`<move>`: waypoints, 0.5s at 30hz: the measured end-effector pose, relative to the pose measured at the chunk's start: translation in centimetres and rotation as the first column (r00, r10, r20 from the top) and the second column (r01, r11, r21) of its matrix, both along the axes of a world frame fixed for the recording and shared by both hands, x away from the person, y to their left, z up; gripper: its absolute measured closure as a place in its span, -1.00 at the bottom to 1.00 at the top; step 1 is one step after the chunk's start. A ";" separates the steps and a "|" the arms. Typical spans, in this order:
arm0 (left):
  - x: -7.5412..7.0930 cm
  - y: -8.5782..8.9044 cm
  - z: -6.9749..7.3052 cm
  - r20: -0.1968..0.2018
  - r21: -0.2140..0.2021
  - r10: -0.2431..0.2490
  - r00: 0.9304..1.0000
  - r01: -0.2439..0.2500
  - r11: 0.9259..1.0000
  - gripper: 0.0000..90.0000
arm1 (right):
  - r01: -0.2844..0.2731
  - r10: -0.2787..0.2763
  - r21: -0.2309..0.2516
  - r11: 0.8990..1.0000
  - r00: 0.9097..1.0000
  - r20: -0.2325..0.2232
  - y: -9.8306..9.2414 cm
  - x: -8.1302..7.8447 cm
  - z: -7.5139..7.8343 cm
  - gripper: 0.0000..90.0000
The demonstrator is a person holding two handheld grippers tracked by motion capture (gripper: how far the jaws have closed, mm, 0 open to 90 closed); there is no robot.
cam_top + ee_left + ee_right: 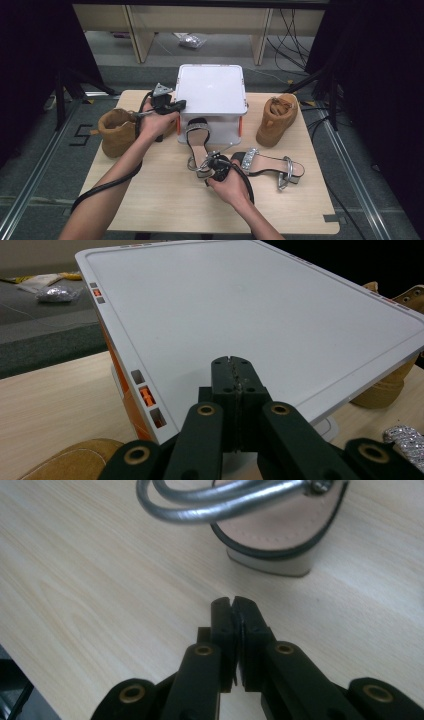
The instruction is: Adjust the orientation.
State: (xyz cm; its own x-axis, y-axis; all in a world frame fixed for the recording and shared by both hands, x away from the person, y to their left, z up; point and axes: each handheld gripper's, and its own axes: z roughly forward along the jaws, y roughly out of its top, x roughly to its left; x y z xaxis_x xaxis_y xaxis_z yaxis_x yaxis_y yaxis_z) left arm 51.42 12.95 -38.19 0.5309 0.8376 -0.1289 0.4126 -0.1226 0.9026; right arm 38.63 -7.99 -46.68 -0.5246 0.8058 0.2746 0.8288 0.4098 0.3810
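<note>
Nearest the person, the right gripper is hovering with its jaws clenched on nothing just beside the heel end of the near sandal, which is leaning toe-up against the white box, seemingly to line up a grasp on its silver straps. Farther back, the left gripper, likewise clenched and empty, is resting at the box lid's left edge, probably steadying it. A second sandal is lying right, and two tan boots are flanking the box without blocking the reach.
</note>
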 end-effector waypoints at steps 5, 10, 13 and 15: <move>0.0 0.0 0.0 -0.003 0.003 -0.004 1.000 0.004 1.000 0.98 | 0.002 -0.003 0.006 1.000 0.999 0.051 0.5 0.4 -0.4 0.96; 0.0 0.0 0.0 -0.003 0.001 -0.005 1.000 0.005 1.000 0.98 | 0.039 -0.039 0.006 0.999 0.998 0.051 1.0 0.9 -0.6 0.98; 0.0 0.1 0.0 -0.004 -0.002 -0.006 1.000 0.006 1.000 0.98 | 0.034 -0.036 0.023 0.999 0.997 0.063 0.9 1.0 -0.8 1.00; 0.0 0.1 0.0 -0.003 -0.002 -0.006 1.000 0.006 1.000 0.98 | 0.063 -0.066 0.043 0.997 0.996 0.061 1.0 0.9 -0.8 1.00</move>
State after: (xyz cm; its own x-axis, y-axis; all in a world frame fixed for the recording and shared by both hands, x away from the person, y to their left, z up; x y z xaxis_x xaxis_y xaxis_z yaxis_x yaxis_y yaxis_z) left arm 51.46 13.01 -38.18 0.5351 0.8344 -0.1320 0.4148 -0.1234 0.9015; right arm 39.57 -6.99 -47.43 -0.4890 0.8272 0.2768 0.8273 0.3392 0.4478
